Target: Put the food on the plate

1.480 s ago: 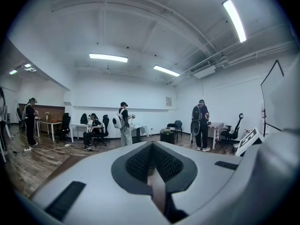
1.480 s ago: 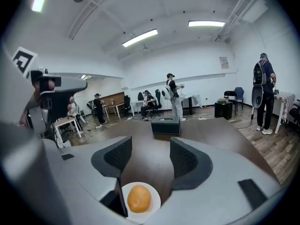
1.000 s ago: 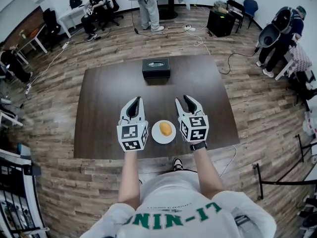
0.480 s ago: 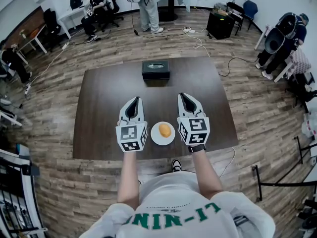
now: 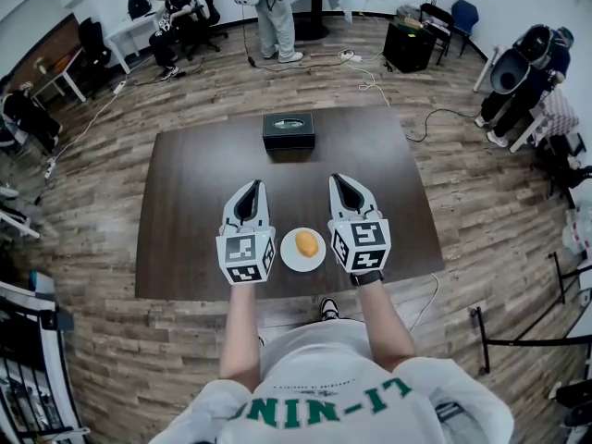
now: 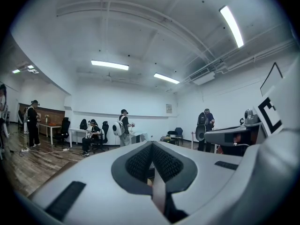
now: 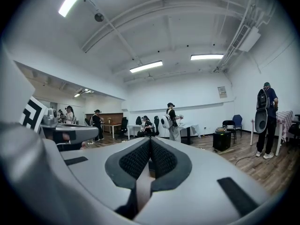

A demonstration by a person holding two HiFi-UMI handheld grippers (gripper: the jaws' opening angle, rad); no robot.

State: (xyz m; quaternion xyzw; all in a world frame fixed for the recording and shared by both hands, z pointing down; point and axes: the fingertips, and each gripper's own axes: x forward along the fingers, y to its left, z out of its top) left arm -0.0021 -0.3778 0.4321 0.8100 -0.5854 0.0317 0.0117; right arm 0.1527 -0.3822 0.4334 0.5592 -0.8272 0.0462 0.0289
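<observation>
A yellow-orange piece of food [image 5: 307, 242] lies on a small white plate [image 5: 289, 258] near the front edge of the dark table [image 5: 199, 188]. My left gripper [image 5: 253, 186] hovers just left of the plate, shut and empty, pointing away from me. Just right of the plate, my right gripper [image 5: 339, 180] has just been closing with nothing between its jaws, and it is now shut. In the left gripper view the ribbed pads [image 6: 140, 161] meet at the left gripper's tip [image 6: 151, 146]. The right gripper view shows its pads [image 7: 161, 159] pressed together at the right gripper's tip [image 7: 150, 142].
A black box [image 5: 289, 129] stands at the far middle of the table. Several people stand or sit around the room, one with a backpack [image 5: 275, 12] beyond the table. Cables [image 5: 375, 81] run across the wooden floor behind it.
The right gripper has risen a little and its jaws have closed. The left gripper, plate and food have stayed put.
</observation>
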